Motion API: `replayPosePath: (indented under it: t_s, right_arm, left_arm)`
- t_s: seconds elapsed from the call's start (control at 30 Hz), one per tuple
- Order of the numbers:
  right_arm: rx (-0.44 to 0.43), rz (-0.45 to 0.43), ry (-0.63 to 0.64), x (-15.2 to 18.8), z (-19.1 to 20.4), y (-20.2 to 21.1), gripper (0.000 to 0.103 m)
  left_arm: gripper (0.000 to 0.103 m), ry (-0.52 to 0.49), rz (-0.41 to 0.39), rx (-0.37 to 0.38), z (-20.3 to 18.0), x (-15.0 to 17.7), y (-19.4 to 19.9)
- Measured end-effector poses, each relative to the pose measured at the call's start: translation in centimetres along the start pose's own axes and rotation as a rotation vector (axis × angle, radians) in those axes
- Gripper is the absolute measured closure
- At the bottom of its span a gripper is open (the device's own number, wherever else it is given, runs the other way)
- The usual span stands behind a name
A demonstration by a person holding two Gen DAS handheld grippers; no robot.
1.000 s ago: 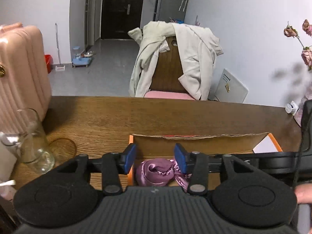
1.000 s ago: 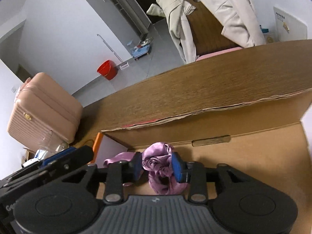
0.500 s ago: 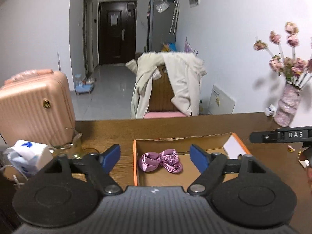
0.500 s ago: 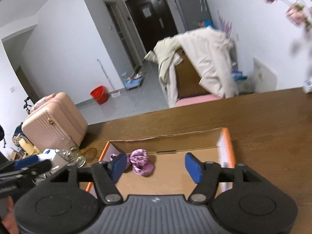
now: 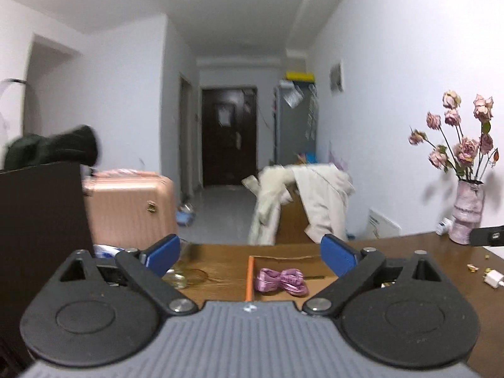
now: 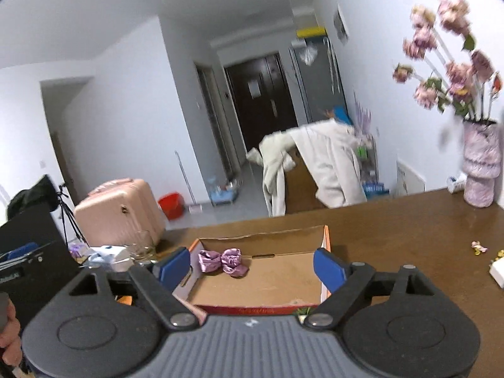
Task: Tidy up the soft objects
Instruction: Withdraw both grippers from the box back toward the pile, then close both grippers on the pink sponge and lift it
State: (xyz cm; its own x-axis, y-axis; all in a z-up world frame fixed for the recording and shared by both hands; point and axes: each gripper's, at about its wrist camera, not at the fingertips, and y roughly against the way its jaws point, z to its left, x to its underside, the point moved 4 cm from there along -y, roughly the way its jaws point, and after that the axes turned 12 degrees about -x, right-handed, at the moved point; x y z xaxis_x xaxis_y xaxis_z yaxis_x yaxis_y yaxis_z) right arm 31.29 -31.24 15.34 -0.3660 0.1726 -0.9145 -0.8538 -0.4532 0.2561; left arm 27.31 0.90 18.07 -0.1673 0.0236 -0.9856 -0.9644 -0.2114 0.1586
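Note:
A purple satin scrunchie [image 6: 223,260] lies in the far left corner of an open cardboard box [image 6: 277,283] with orange edges on the brown table. It also shows in the left wrist view [image 5: 280,280], inside the box [image 5: 249,278]. My right gripper [image 6: 252,267] is open and empty, held back above the box's near side. My left gripper [image 5: 250,256] is open and empty, raised well back from the box.
A vase of dried roses [image 6: 480,170] stands at the table's far right, with small bits and a white plug [image 5: 494,277] near it. A glass jar [image 5: 176,278] and clutter sit left of the box. A pink suitcase [image 6: 119,214] and a draped chair [image 6: 315,170] stand beyond the table.
Both grippers opened, let go of the scrunchie in the box, and pulled up and back away from it. The scrunchie now lies free in the box corner.

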Motion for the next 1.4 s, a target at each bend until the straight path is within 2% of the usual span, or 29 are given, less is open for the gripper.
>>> replayPosePath:
  t_s: [0.13, 0.2, 0.43, 0.57, 0.67, 0.83, 0.93, 1.23, 1.4]
  right_arm:
    - [0.026, -0.067, 0.120, 4.6, 2.4, 3.3, 0.006]
    - [0.031, -0.072, 0.159, 7.1, 3.4, 4.4, 0.005]
    - [0.020, -0.066, 0.177, 16.4, 6.5, 8.6, 0.003]
    - [0.021, -0.032, 0.204, 21.1, 7.9, 10.3, 0.003]
    - [0.008, -0.016, 0.205, 23.0, 8.5, 11.0, 0.001]
    - [0.042, 0.001, 0.232, 24.2, 9.2, 11.3, 0.000]
    - [0.055, 0.006, 0.225, 24.2, 8.9, 10.9, 0.000]
    - [0.030, 0.034, 0.233, 24.0, 8.6, 8.8, 0.000]
    - [0.015, 0.045, 0.207, 22.2, 8.2, 6.7, 0.001]
  left_arm:
    - [0.001, 0.000, -0.072, -0.003, 0.8, 3.4, 4.6]
    - [0.000, 0.002, -0.091, 0.004, 0.8, 5.6, 6.9]
    - [0.000, -0.007, -0.044, 0.088, 0.9, 12.7, 12.8]
    - [0.000, -0.023, -0.052, 0.054, 1.3, 15.4, 14.9]
    - [0.000, -0.007, -0.021, 0.088, 1.4, 16.7, 15.8]
    - [0.000, -0.025, -0.034, 0.088, 1.4, 17.9, 16.5]
    - [0.000, -0.001, -0.006, 0.104, 1.6, 18.3, 16.1]
    - [0.000, 0.015, 0.009, 0.122, 1.4, 17.8, 14.4]
    - [0.000, 0.018, 0.022, 0.117, 1.1, 16.9, 12.1]
